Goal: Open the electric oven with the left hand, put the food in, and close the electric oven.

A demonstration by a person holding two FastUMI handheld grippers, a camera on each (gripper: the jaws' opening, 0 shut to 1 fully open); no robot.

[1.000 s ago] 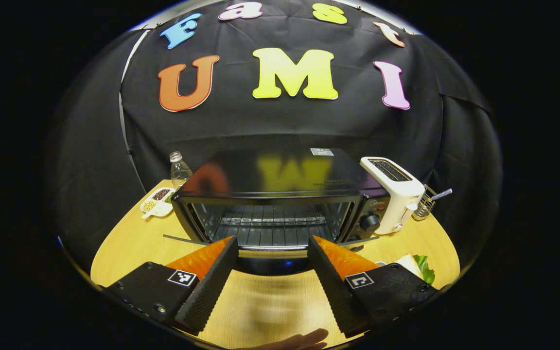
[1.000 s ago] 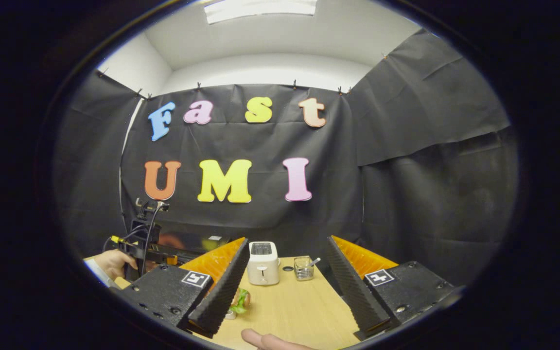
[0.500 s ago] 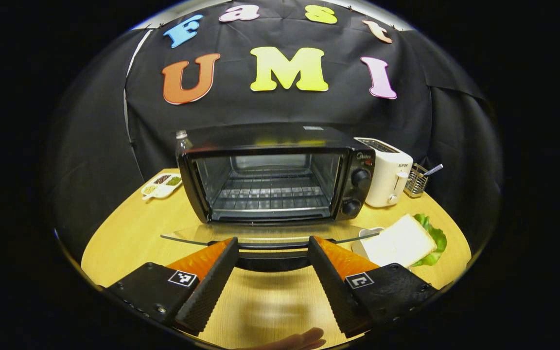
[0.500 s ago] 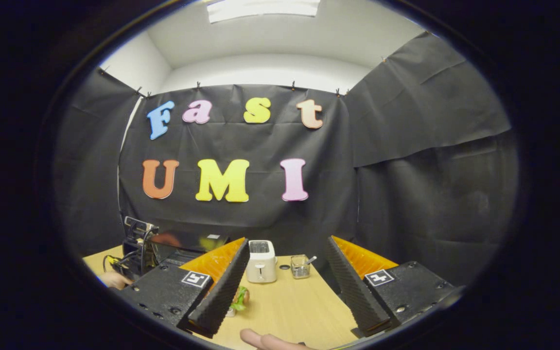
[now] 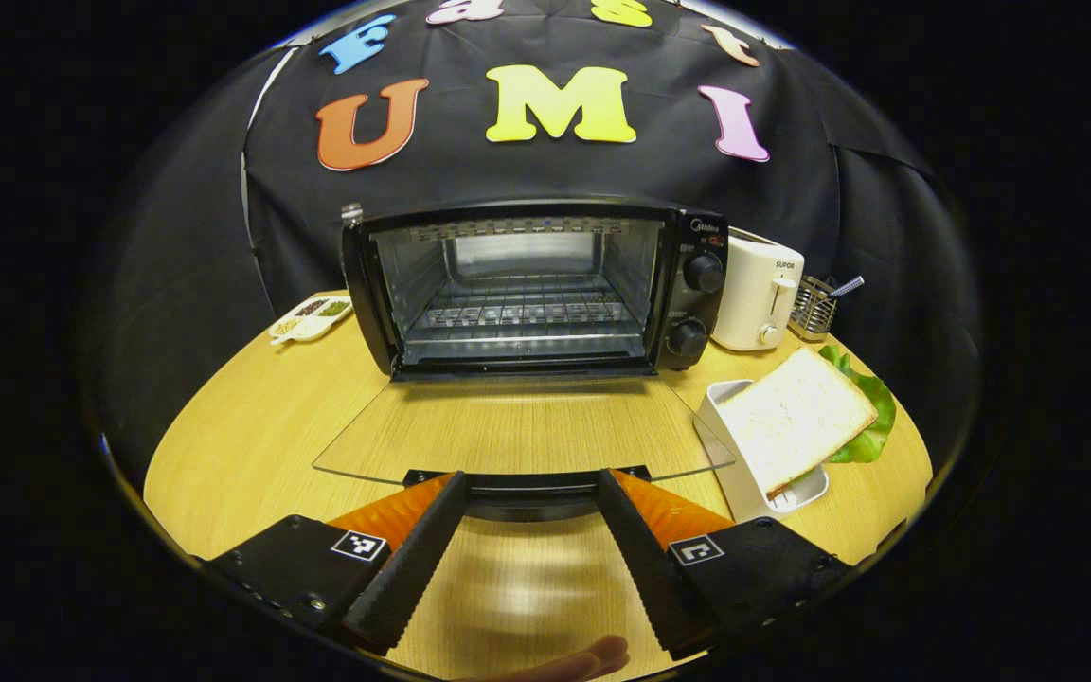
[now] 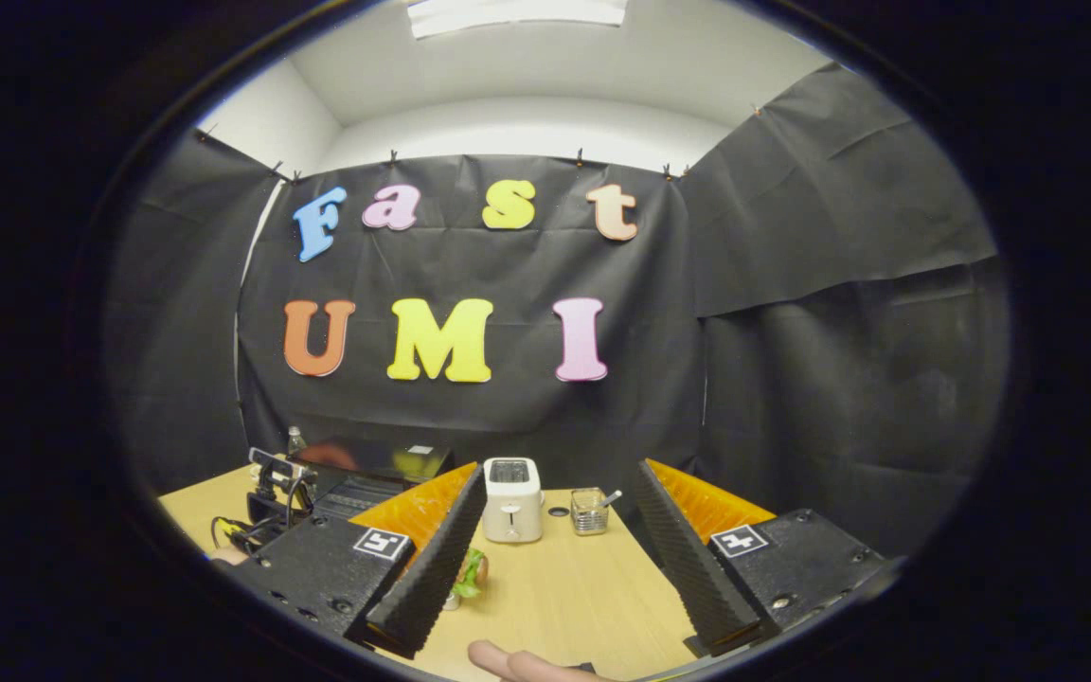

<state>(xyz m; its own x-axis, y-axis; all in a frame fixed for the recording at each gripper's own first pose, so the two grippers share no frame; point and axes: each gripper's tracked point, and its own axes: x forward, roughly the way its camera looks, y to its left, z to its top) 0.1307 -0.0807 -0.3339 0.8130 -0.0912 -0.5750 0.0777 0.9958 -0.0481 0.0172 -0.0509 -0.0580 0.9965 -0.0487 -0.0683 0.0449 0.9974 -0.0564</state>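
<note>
The black electric oven stands in the middle of the table, its glass door swung down flat toward me and the wire rack bare inside. My left gripper is open, and the door's dark handle lies across the gap between its fingers. A sandwich of white bread and lettuce rests on a small white tray to the right of the door. My right gripper hangs open and holds nothing above the table's right side, and the sandwich peeks past its left finger.
A white toaster and a wire basket stand right of the oven. A divided seasoning dish and a bottle are at its left. In the right gripper view the toaster is straight ahead.
The left gripper has dropped lower with the door handle, and the oven door has swung down to lie flat. The right gripper has barely moved.
</note>
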